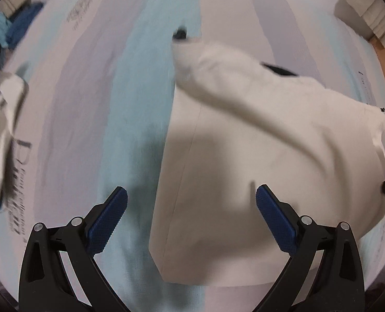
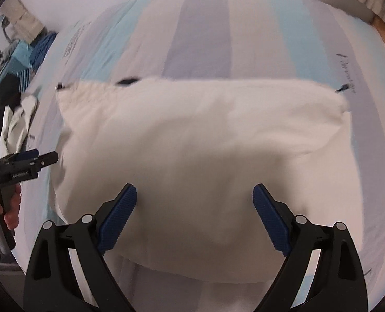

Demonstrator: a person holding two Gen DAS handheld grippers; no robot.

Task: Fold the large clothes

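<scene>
The large cream-white cloth garment (image 2: 200,161) is lying partly folded across the striped pale blue, lilac and white bed sheet (image 2: 205,31), spread flat so a further fold can be made. The left claw (image 1: 191,217) and the right claw (image 2: 194,214) are both hanging wide open above it, gripping nothing. Bare sheet is lying beyond its far edge; the heap of blue and white clothes (image 1: 2,52) is crowding the left.

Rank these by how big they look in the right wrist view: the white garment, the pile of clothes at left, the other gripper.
1. white garment, by far the largest.
2. pile of clothes at the far left.
3. left gripper, smallest, though part of it runs off the edge, and it sits nearer the camera, so true size is unsure.
</scene>
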